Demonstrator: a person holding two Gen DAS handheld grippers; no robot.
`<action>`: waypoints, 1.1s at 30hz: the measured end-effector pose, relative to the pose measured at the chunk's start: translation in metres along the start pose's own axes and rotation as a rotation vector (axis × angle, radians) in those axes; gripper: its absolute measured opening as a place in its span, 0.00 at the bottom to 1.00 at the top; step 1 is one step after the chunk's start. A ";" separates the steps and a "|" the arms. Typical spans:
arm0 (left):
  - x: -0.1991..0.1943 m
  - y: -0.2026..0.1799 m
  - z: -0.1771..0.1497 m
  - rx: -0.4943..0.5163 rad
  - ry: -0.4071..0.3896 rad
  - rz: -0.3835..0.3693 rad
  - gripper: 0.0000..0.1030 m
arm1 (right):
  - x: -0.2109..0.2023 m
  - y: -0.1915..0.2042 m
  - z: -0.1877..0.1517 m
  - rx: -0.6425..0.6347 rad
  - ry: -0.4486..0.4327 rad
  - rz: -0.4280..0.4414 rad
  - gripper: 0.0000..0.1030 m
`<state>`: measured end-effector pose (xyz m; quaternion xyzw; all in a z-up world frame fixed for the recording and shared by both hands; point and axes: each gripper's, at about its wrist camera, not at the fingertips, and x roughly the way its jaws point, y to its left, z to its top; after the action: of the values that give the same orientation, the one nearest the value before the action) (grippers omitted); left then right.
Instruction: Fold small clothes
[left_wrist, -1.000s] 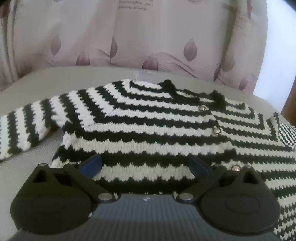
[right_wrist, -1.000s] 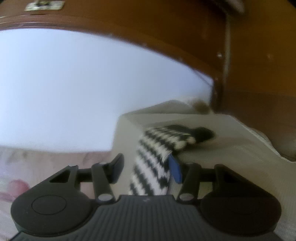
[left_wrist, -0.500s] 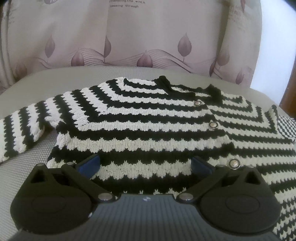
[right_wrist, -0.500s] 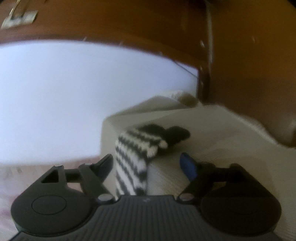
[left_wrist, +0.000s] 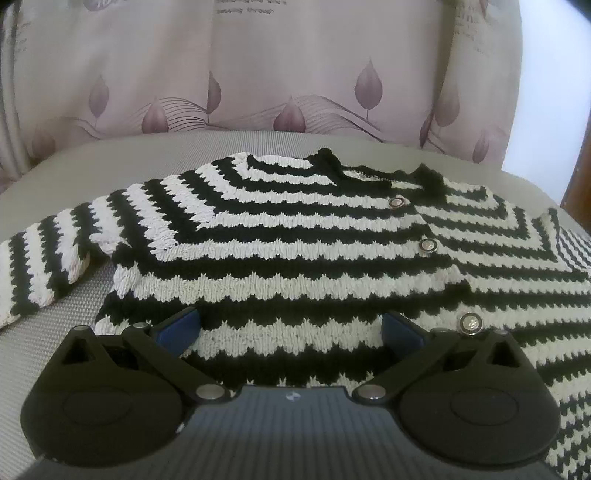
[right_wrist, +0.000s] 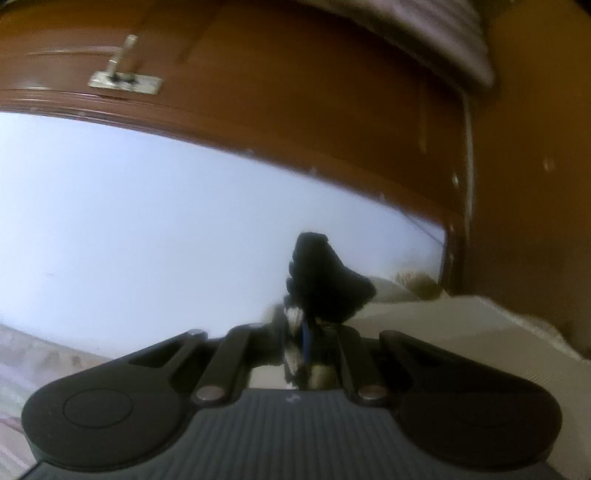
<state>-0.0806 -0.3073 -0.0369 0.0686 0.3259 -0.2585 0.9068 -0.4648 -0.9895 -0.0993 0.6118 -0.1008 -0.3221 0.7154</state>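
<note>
Striped cardigan (left_wrist: 295, 258) lay flat before a leaf-print curtain (left_wrist: 258, 74); left gripper (left_wrist: 290, 328) gaped above it, while right gripper (right_wrist: 301, 345) (facing a brown door (right_wrist: 332, 110)) clenched its sleeve (right_wrist: 321, 284).

Grey woven cushion surface (left_wrist: 155, 155), striped knit cardigan (left_wrist: 295, 236) spread flat on it

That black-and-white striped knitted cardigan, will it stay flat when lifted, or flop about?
The black-and-white striped knitted cardigan will probably flop: its sleeve already lies rumpled on the grey cushion. The chunky knit looks grippy rather than slippery. The right gripper, shut on the cuff, shows it bunching.
</note>
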 end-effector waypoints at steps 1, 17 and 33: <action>0.000 0.001 0.000 -0.008 -0.003 -0.006 1.00 | -0.004 0.002 0.001 -0.013 -0.008 0.001 0.08; -0.013 0.031 -0.004 -0.200 -0.082 -0.144 1.00 | -0.055 0.192 -0.091 -0.253 0.067 0.265 0.08; -0.024 0.069 -0.015 -0.421 -0.169 -0.260 1.00 | 0.003 0.302 -0.381 -0.305 0.481 0.540 0.08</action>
<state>-0.0695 -0.2336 -0.0368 -0.1860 0.3016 -0.3043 0.8842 -0.1558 -0.6690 0.0960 0.5079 -0.0383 0.0191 0.8603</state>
